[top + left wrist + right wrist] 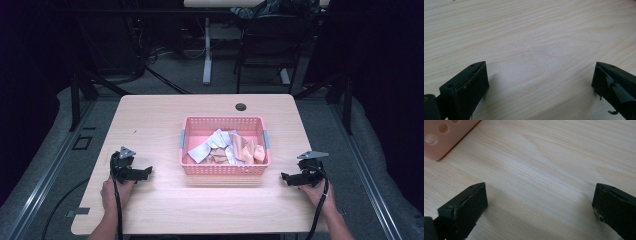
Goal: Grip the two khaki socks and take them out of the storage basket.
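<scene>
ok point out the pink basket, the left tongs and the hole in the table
pink basket (223, 169), high view, front wall
left tongs (146, 172), high view, between the jaw tips
table hole (241, 107), high view, its dark centre

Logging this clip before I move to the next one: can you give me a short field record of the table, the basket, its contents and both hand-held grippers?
surface: light wooden table
container: pink basket, centre of table, holed walls
contents: crumpled cloth pieces, grey-white and peach, all inside basket
left hand-held gripper: jaws wide apart, nothing between them, left of basket
right hand-held gripper: jaws wide apart, nothing between them, right of basket
contact: neither gripper touches basket
</scene>
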### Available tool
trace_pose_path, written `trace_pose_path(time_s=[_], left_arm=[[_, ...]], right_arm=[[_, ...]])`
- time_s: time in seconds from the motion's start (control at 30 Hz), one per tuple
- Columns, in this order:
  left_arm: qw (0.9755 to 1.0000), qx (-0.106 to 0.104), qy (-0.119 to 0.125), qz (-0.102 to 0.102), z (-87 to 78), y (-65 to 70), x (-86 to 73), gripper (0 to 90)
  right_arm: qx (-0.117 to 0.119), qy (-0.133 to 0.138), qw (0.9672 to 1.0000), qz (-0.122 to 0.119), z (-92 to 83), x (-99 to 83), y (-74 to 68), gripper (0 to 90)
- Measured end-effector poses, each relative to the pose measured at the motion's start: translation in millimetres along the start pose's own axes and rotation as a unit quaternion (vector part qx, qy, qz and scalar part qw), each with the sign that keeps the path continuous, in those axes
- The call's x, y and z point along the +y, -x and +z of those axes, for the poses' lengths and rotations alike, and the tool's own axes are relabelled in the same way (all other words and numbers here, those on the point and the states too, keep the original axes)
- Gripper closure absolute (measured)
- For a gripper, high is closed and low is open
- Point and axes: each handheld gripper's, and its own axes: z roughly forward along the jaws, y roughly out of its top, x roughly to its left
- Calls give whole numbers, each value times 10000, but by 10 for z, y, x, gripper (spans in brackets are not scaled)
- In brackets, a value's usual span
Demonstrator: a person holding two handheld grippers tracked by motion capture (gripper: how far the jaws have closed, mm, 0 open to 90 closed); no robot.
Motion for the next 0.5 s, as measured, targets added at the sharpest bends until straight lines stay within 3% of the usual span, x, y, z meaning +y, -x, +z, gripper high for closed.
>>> trace_pose_path(time_s=[0.17,0.2,0.5], left_arm=[[10000,0,-2,-3,0,1,0,4],[10000,-1,-10,-9,-1,2,0,4],[10000,-3,-17,5,-2,-1,-1,4]], right_arm=[[-21,18,10000,26,5,2,-6,0],[-82,-147,9998,67,3,38,-22,0],[-146,-779,9968,123,37,199,-34,0]])
